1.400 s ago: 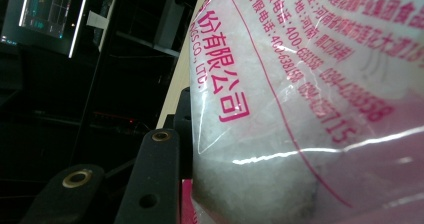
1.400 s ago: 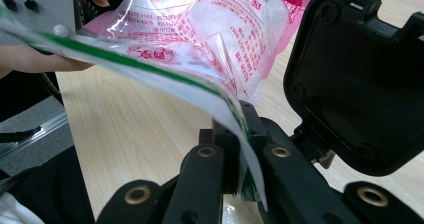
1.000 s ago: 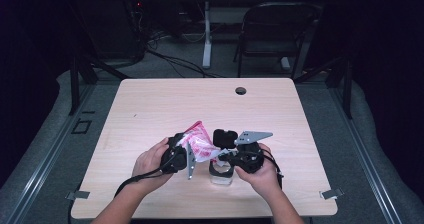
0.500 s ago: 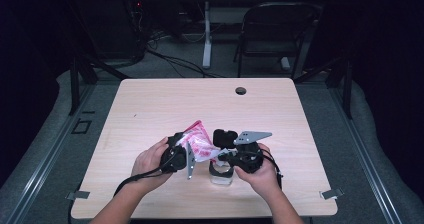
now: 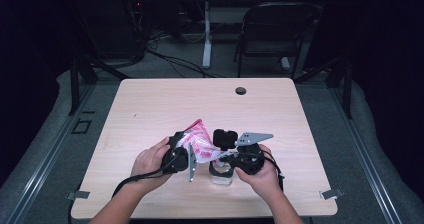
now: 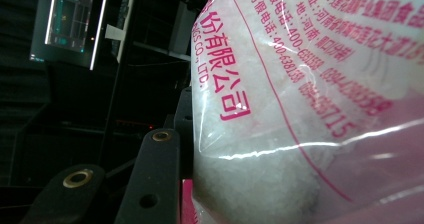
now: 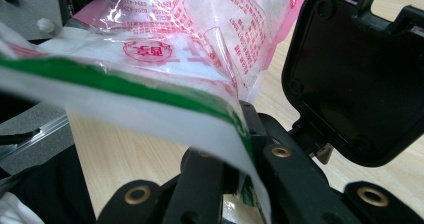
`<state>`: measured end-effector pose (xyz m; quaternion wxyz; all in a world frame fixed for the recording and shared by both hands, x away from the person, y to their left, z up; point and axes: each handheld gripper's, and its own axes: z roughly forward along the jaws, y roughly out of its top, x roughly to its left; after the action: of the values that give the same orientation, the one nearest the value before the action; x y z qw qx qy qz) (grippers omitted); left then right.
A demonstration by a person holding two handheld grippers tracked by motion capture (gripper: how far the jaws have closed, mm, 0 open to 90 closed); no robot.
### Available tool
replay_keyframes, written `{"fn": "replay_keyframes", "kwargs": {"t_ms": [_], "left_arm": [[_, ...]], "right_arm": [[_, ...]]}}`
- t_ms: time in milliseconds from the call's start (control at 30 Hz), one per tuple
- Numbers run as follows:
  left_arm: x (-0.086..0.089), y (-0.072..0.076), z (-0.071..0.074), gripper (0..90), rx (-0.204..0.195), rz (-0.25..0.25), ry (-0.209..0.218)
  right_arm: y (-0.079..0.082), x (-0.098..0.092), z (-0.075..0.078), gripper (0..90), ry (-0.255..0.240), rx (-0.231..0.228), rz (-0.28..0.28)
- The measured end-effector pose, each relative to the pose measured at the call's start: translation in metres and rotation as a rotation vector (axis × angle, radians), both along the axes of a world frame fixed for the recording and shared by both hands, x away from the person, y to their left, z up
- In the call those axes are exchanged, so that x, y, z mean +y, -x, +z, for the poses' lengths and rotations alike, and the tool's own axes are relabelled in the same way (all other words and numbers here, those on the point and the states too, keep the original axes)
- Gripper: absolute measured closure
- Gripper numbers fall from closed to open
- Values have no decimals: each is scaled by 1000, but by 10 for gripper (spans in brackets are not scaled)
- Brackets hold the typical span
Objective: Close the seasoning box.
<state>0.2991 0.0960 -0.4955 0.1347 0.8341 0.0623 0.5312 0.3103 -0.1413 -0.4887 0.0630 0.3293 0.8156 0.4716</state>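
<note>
Bag reads "CO., LTD.", "400-638155".

A pale wooden table sits under the lights, with a round cable hole near its far edge. Beyond it, a dark folding chair stands on the grey floor, just right of a white desk leg, and black cables trail across the carpet
</note>
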Motion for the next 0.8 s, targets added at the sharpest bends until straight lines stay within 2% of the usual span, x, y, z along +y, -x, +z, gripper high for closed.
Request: {"fn": "replay_keyframes", "kwargs": {"t_ms": [800], "left_arm": [[-9, 10, 13, 682, -111, -15, -95]], "right_arm": [[1, -1, -1, 896, 22, -20, -1]]}}
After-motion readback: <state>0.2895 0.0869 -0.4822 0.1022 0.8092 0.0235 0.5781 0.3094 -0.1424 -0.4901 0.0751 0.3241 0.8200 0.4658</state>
